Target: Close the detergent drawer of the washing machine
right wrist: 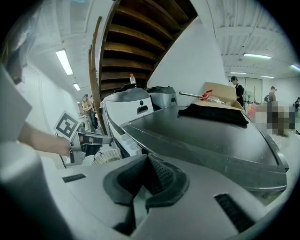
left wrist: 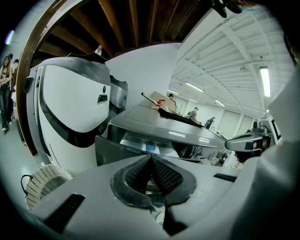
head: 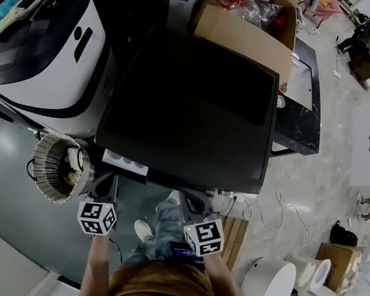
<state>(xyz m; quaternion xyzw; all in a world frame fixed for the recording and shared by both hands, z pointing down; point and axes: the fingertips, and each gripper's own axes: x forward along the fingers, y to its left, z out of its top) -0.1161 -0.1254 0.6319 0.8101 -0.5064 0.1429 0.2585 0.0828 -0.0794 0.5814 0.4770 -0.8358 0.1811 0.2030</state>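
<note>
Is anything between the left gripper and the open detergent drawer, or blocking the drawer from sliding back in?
Nothing visible. The drawer sticks out at the front left of the washing machine, and the left gripper, fingers shut and empty, sits just in front of it with only open air between. The slot behind the drawer cannot be seen.

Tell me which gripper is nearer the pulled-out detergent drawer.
The left gripper: it sits just before the detergent drawer at the front-left corner of the washing machine; the right gripper is farther along the front.
</note>
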